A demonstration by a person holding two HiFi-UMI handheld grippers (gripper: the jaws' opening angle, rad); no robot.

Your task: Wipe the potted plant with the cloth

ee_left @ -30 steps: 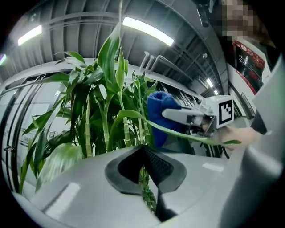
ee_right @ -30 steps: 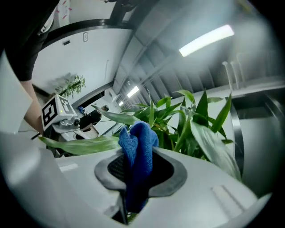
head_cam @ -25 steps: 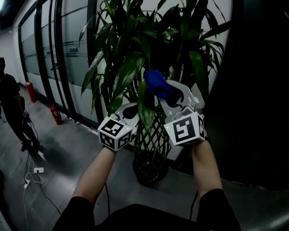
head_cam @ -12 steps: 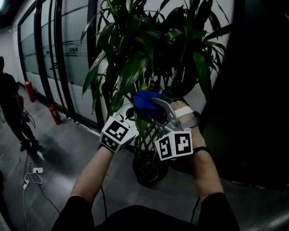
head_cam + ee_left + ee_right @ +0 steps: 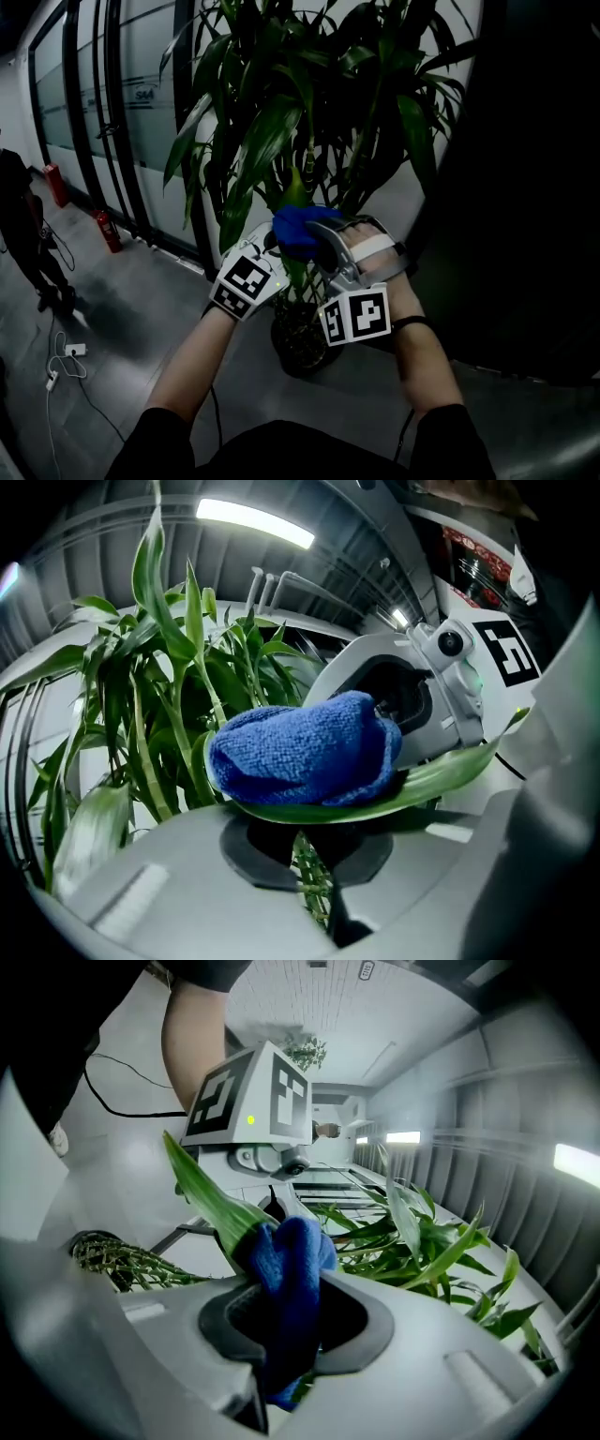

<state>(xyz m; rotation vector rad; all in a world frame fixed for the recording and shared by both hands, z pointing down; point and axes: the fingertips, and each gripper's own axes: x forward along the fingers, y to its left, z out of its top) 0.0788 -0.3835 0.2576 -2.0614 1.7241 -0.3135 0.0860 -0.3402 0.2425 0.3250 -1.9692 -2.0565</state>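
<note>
Thick foliage bars the way into the plant (image 5: 281, 122); a dark wall (image 5: 534, 187) hems its right, with open floor (image 5: 141, 319) to its left.

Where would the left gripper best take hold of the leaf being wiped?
Its bare stretch beside the cloth, approached from underneath. The leaf lies flat and thin across the left gripper, whose jaws stand apart, while the right gripper presses the cloth onto its upper face, so probably only the underside is free.
</note>
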